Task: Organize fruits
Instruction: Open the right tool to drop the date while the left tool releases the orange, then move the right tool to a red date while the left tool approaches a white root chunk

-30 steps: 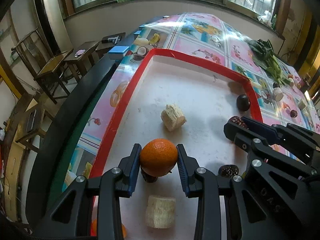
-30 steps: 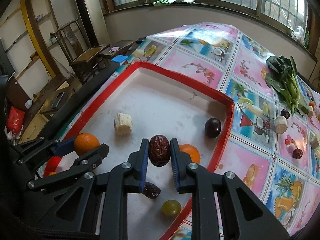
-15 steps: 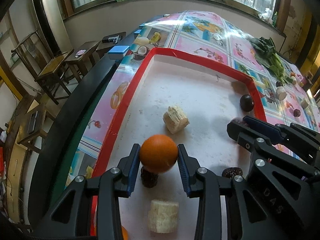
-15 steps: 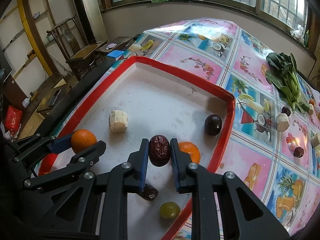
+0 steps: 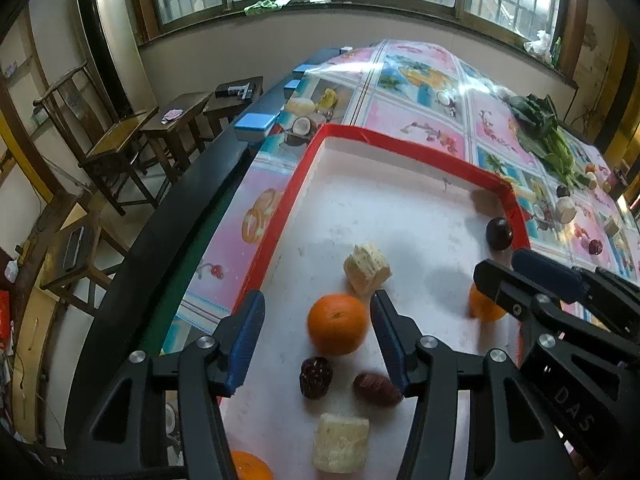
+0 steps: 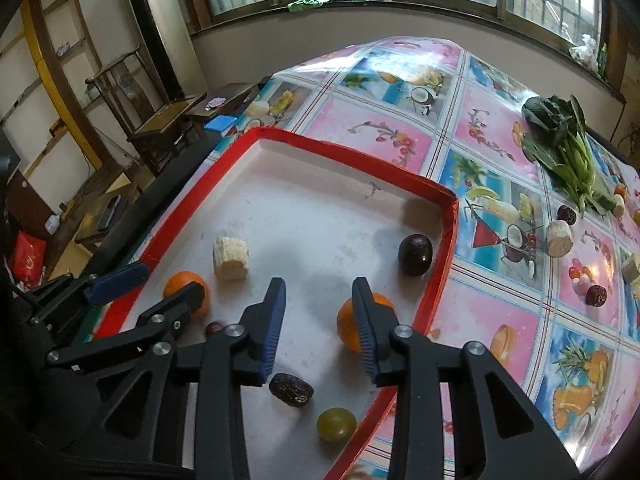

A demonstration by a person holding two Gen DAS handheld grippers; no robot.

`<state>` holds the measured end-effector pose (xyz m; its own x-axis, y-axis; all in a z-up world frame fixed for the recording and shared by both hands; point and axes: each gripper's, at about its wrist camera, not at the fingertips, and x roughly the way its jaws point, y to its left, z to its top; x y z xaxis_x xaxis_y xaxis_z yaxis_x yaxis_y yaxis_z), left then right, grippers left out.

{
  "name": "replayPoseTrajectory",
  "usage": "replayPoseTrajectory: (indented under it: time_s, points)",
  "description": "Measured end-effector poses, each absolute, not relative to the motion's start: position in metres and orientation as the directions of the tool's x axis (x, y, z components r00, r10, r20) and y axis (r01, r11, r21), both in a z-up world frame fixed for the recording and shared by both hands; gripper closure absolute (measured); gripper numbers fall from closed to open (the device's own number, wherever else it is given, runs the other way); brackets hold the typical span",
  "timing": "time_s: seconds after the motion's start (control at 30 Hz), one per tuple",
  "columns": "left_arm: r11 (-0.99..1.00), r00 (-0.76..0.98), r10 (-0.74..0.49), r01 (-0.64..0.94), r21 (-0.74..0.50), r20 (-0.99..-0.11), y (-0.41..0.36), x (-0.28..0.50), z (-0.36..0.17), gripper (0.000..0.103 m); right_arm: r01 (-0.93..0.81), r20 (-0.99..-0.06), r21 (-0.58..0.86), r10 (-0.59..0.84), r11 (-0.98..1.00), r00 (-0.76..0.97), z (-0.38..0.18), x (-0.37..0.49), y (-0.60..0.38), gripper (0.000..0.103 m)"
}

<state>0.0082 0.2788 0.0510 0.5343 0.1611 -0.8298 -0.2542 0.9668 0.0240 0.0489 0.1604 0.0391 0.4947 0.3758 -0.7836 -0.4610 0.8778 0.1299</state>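
A long window is running behind the counter, which is wearing a pink fruit-print cloth, with a red-rimmed tray lying on it. The left gripper is hovering over the tray's near half, its jaws opening and already clear of the orange, which is sitting on the tray floor between them, nearer the 3 o'clock pad. The right gripper is also spreading its jaws, with nothing between them; a dark date is lying just at 6 o'clock of the gap, and a second orange is showing partly behind the 3 o'clock finger. Both drops look finished. To do this release well, each hand should probably be lifting straight away, letting the jaws widen fully first, so no pad nudges the round orange into a roll. More fruit is waiting on the cloth around 2 o'clock, beside the leafy greens.
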Motion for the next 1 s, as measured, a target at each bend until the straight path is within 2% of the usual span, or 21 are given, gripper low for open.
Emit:
replayPoseTrajectory:
  time_s: [0.27,0.53,0.7,1.0]
  points:
    - [0.971,0.565,0.155,-0.239,0.019,-0.810,0.268,0.010,0.063,0.047,-0.444,-0.766,0.160,0.395,0.882,0.508,0.047,0.043,0.152,0.065]
    - [0.985,0.602,0.094,-0.171,-0.013,-0.793,0.235,0.023,0.080,0.045,-0.390,-0.726,0.193,0.398,0.900,0.560,0.059,0.037,0.120,0.063]
    - [0.995,0.607,0.038,-0.096,-0.025,-0.794,0.197,0.036,0.083,0.041,-0.312,-0.717,0.204,0.359,0.928,0.598,0.062,0.035,0.076,0.055]
    - [0.996,0.571,-0.087,0.062,-0.062,-0.817,0.121,0.069,0.080,0.041,-0.110,-0.755,0.200,0.225,0.974,0.616,0.045,0.036,-0.028,0.054]
